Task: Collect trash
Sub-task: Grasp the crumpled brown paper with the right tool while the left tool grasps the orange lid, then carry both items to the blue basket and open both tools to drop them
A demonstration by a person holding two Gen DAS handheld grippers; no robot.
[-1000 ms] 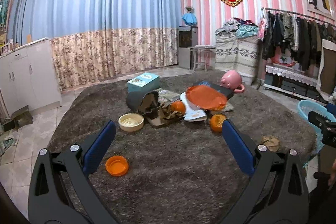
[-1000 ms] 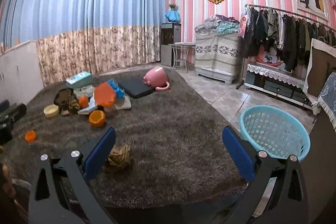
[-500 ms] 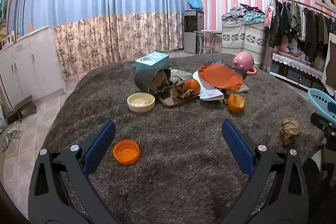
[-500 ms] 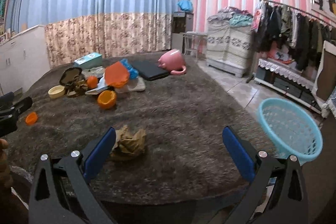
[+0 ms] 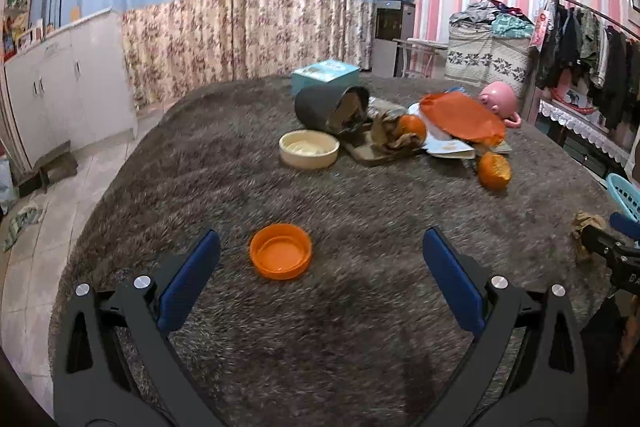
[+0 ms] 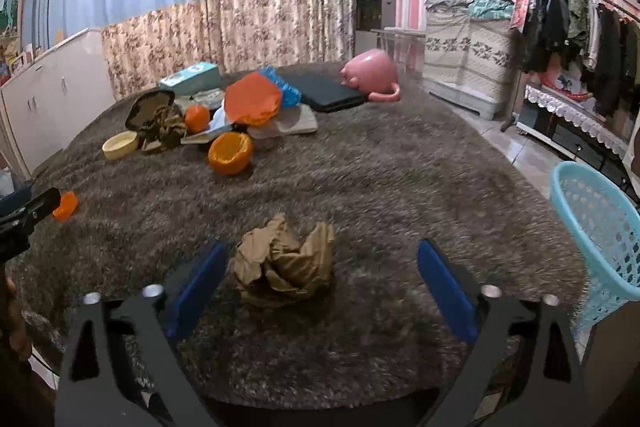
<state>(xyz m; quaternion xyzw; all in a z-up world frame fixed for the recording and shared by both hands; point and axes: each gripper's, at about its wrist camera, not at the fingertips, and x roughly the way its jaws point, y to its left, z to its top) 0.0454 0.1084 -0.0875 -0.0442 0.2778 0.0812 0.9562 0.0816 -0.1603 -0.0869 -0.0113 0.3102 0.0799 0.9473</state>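
Observation:
A crumpled brown paper ball [image 6: 285, 265] lies on the shaggy grey table cover, between the blue fingers of my right gripper [image 6: 319, 279]. Its jaws are closing, and the pads stand clear of the paper. The same paper ball [image 5: 585, 227] shows at the right edge of the left wrist view. My left gripper [image 5: 320, 273] is open just behind an orange lid [image 5: 281, 255], which sits nearer its left finger. A hollowed orange peel [image 6: 231, 152] and a pile of orange and brown scraps [image 5: 404, 127] lie farther back.
A light blue basket [image 6: 600, 227] stands off the table's right edge. A cream bowl [image 5: 309, 148], a dark tipped container [image 5: 330, 105], a teal box [image 5: 324, 74], a pink piggy bank [image 6: 370, 73] and a black flat case [image 6: 324, 91] occupy the far half.
Both grippers have come forward and down toward the table. The paper ball now sits between the right fingers, which stand closer together. The orange lid is nearer the left gripper.

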